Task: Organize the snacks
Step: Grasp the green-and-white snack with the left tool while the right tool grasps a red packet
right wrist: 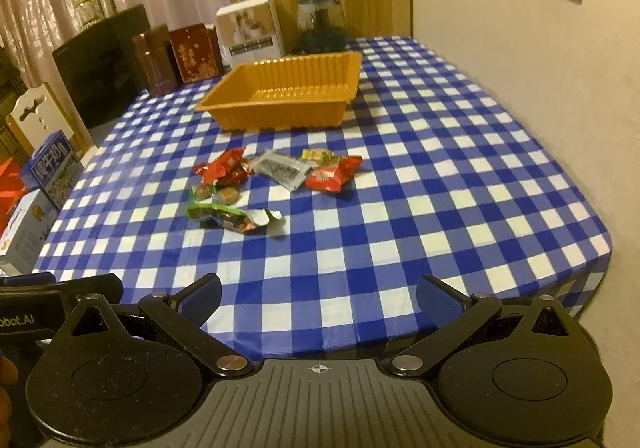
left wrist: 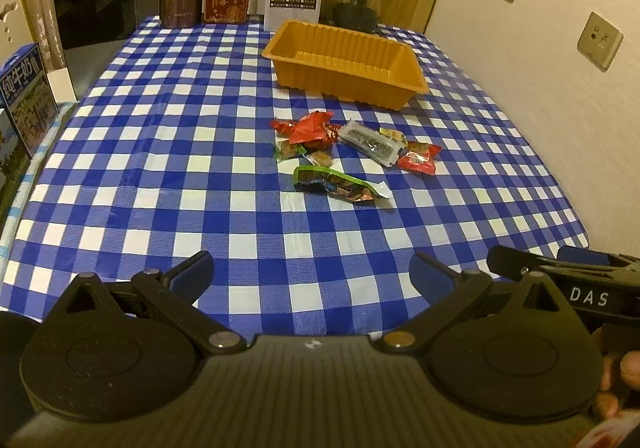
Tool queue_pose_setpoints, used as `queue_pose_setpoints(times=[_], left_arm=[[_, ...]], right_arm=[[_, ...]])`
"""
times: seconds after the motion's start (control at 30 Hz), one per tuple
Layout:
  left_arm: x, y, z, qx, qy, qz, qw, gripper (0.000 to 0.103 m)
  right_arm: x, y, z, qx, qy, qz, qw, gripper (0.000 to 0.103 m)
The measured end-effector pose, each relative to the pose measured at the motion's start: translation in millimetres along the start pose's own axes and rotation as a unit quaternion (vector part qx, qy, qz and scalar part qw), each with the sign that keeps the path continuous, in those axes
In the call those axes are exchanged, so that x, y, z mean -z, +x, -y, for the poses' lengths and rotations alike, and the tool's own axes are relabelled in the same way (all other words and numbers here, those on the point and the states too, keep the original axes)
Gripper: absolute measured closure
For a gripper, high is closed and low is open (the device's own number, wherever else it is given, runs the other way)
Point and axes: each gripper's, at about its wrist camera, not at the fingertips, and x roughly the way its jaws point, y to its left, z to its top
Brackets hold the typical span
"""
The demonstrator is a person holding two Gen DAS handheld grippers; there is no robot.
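Both grippers, left & right, gape wide, empty; snack pile sits mid-frame straight ahead, tray just beyond; neither's clearly nearer.

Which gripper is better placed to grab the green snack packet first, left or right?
Left, marginally. The green packet lies almost straight ahead of the left gripper, while it sits left of centre for the right gripper. Both are open and empty.

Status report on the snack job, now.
Left tool open, empty, at the near table edge. Right tool open, empty, alongside. Snacks loose on the tablecloth; orange tray behind them, empty. Nothing in the way.
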Motion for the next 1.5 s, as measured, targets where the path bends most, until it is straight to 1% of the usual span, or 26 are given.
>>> queue_pose_setpoints(times=[0.2,0.3,0.4,0.47,0.5,0.53,0.63,0.7,0.73,0.8,0.83,0.9,1.0,1.1,1.17,1.2,1.27,1.33,1.4,1.43,1.47,1.5], left_arm=[[-11.2,20.7,-5.1,0.01,0.01,-0.007,0.9999,0.0],[-20.1,34.6,-6.4,0.011,0.036,-0.009,0.9993,0.0],[-29.1,50.0,-5.6,0.016,0.081,-0.007,0.9966,0.0],[-36.6,61.2,-3.7,0.022,0.126,-0.006,0.9918,0.001],[-40.0,65.9,-2.8,0.029,0.146,-0.004,0.9889,0.001],[-44.3,71.3,-1.9,0.039,0.168,-0.002,0.985,0.003],[-57.4,89.8,0.4,0.071,0.238,0.003,0.9686,0.01],[-63.7,100.8,2.4,0.09,0.286,0.005,0.9541,0.012],[-66.6,106.8,4.0,0.101,0.312,0.005,0.9447,0.015],[-70.6,118.3,7.7,0.12,0.36,0.005,0.9251,0.017],[-71.5,123.7,10.4,0.127,0.381,0.0,0.9159,0.02],[-70.8,133.0,16.9,0.146,0.423,-0.007,0.8943,0.023],[-70.6,149.1,22.3,0.165,0.46,-0.021,0.8722,0.025],[-69.7,162.4,29.1,0.175,0.487,-0.038,0.8548,0.036],[-68.8,170.9,32.8,0.18,0.512,-0.048,0.8383,0.04],[-69.3,174.2,34.5,0.182,0.522,-0.054,0.8316,0.044],[-69.1,180.8,36.9,0.189,0.54,-0.066,0.8177,0.046],[-69.5,186.5,38.2,0.192,0.549,-0.078,0.8099,0.055],[-69.5,192.4,38.4,0.19,0.554,-0.088,0.8056,0.06],[-70.1,195.4,37.7,0.191,0.552,-0.094,0.806,0.063],[-70.9,197.6,36.9,0.193,0.548,-0.097,0.8082,0.065],[-71.2,197.7,35.8,0.191,0.542,-0.098,0.8124,0.067]], right_arm=[[-6.2,23.5,8.1,-0.003,0.009,-0.015,1.0,0.0],[-11.9,36.2,13.4,-0.008,0.01,-0.019,1.0,0.0],[-18.5,52.3,17.7,-0.012,0.01,-0.03,0.999,0.0],[-22.6,62.6,20.7,-0.019,0.012,-0.032,0.999,0.0],[-24.9,67.3,21.5,-0.022,0.01,-0.032,0.999,0.0],[-27.4,72.6,22.0,-0.023,0.007,-0.032,0.999,0.0],[-35.4,87.6,25.6,-0.031,0.0,-0.029,0.999,0.0],[-40.4,96.9,28.5,-0.037,-0.007,-0.024,0.999,0.0],[-43.1,102.3,28.9,-0.035,-0.013,-0.025,0.999,0.0],[-47.4,111.8,30.6,-0.031,-0.025,-0.023,0.999,0.001],[-50.0,116.5,32.5,-0.03,-0.028,-0.022,0.999,0.001],[-53.9,124.0,36.4,-0.031,-0.028,-0.02,0.999,0.001],[-59.6,133.2,40.7,-0.031,-0.033,-0.018,0.999,0.001],[-64.3,138.4,43.5,-0.035,-0.038,-0.014,0.999,0.001],[-67.0,142.9,44.7,-0.036,-0.042,-0.015,0.998,0.004],[-67.5,145.2,45.5,-0.037,-0.043,-0.017,0.998,0.007],[-67.6,149.0,47.4,-0.036,-0.041,-0.02,0.998,0.008],[-67.6,152.0,49.4,-0.036,-0.037,-0.023,0.998,0.009],[-67.4,154.8,50.8,-0.035,-0.034,-0.026,0.998,0.009],[-67.5,156.2,51.6,-0.035,-0.033,-0.027,0.998,0.009],[-67.7,156.7,52.1,-0.035,-0.031,-0.028,0.999,0.009],[-68.1,157.3,52.7,-0.035,-0.03,-0.027,0.999,0.009]])
